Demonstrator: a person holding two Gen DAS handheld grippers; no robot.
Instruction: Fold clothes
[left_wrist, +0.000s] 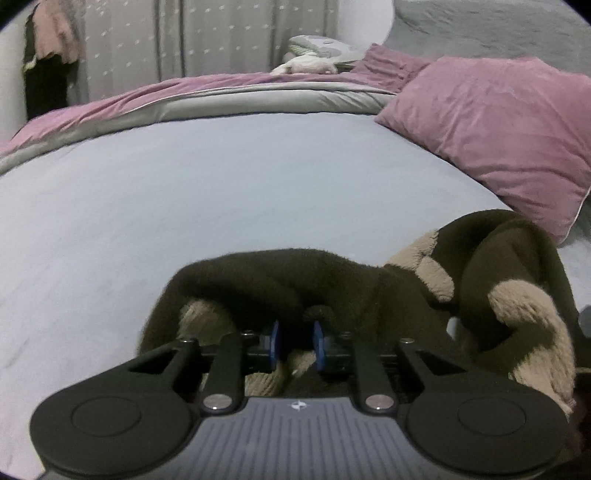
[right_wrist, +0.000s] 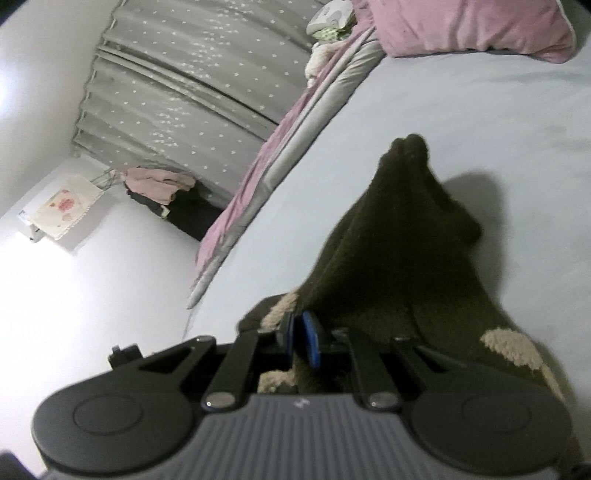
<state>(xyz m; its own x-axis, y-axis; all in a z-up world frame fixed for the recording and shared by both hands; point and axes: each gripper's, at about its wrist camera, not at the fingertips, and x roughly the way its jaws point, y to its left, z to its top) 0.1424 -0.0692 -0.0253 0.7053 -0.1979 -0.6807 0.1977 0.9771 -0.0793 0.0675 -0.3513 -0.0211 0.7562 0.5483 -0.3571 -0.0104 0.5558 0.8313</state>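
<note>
Gripping dark brown fleece with tan fuzzy patches, the left claw (left_wrist: 295, 341) has its blue pads pinched on a fold of the fluffy garment (left_wrist: 388, 280), which is bunched on the pale blue bed sheet (left_wrist: 184, 192). The right claw (right_wrist: 298, 338) is likewise clamped on the fleece, holding it up above the sheet. Farther off lie a mauve pillow (left_wrist: 495, 136), a mauve-and-grey duvet (left_wrist: 229, 96) and star-dotted grey curtains (right_wrist: 184, 99).

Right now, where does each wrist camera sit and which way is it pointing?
Left wrist: on the left gripper, level across the bed sheet toward the pink pillow; its fingers pinch the brown fleece garment.
Right wrist: on the right gripper, rolled sideways, facing the curtain; fingers shut on the garment.
Shared: garment, sheet, pillow, curtain.
</note>
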